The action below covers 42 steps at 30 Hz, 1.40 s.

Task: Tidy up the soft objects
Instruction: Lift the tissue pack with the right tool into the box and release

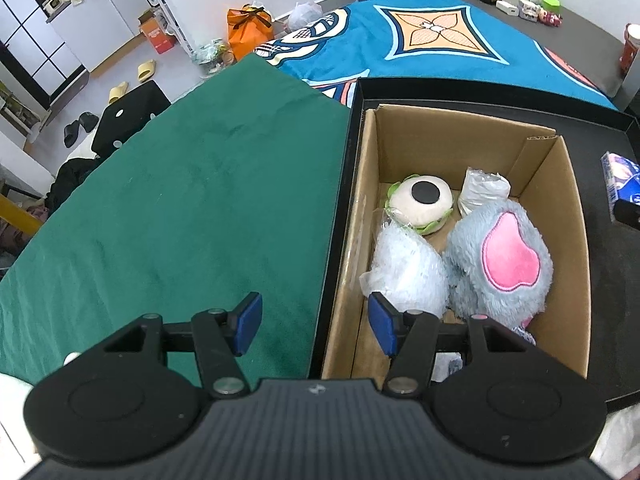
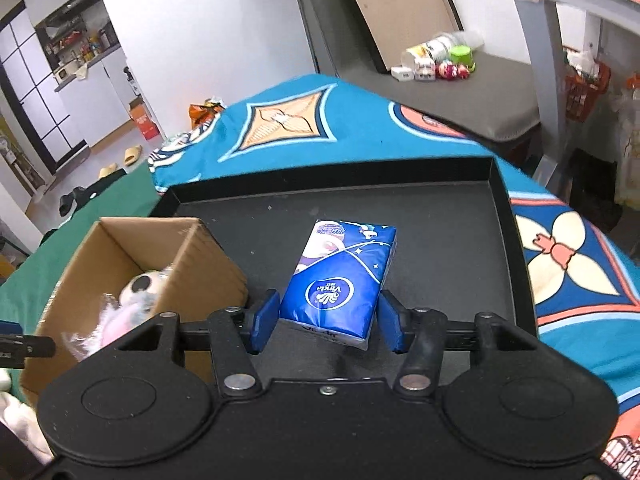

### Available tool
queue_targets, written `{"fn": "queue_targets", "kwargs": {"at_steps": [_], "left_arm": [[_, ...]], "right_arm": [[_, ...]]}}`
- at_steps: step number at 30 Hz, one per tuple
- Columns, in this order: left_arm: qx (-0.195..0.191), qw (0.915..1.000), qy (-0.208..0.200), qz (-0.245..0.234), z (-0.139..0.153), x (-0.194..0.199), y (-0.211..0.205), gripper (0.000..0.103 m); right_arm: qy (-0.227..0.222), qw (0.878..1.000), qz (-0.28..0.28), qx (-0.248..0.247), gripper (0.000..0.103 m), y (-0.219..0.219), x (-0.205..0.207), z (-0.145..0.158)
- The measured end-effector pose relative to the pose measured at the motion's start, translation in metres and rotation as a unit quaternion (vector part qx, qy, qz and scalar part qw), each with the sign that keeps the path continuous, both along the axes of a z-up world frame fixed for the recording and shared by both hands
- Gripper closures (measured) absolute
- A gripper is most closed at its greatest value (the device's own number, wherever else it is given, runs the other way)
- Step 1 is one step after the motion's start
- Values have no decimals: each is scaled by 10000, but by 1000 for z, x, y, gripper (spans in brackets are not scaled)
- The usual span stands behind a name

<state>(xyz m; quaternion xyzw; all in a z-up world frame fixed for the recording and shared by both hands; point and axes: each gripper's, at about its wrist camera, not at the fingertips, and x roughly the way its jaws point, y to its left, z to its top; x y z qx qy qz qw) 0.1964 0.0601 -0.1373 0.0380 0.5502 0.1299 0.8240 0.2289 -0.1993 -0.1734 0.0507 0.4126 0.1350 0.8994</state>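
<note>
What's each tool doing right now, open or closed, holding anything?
Left tool: open, empty, above the cardboard box edge.
Right tool: open, straddling the tissue pack, not gripping.

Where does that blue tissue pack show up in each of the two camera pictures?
Left wrist view: the blue tissue pack sits at the far right edge, cut off, on the black tray.
Right wrist view: it lies mid-picture on the tray, between the open right tongs.
Shared landmark: the cardboard box of plush toys, standing in the tray.

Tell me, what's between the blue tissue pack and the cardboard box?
Only bare black tray floor lies between the tissue pack and the cardboard box, as the right wrist view shows.
</note>
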Motion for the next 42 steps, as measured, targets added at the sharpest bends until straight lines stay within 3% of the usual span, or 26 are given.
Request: {"fn": "queue_targets", "kwargs": {"at_steps": [14,28,33,41,42], "left_arm": [[-208,9996,-164,91,5,-25,17,46],[-579,9970,-503,102,2,-38,28,46],[-804,9952,-551,64,-2,-40,34,54],[-1316,9894,-604,-64,-10,-40,35,93],[-1377,9886,-608,-84,-11,-40,35,94]], "right_arm": [[-142,9998,140,-73,51,15,-29,26],[-248,9962,772,308,51,50,-48,55],[-162,9945,969,355,51,70,-50,58],[30,9908,1259,492,51,102,-56,58],[71,9901,1294,534,51,106,-56,58]]}}
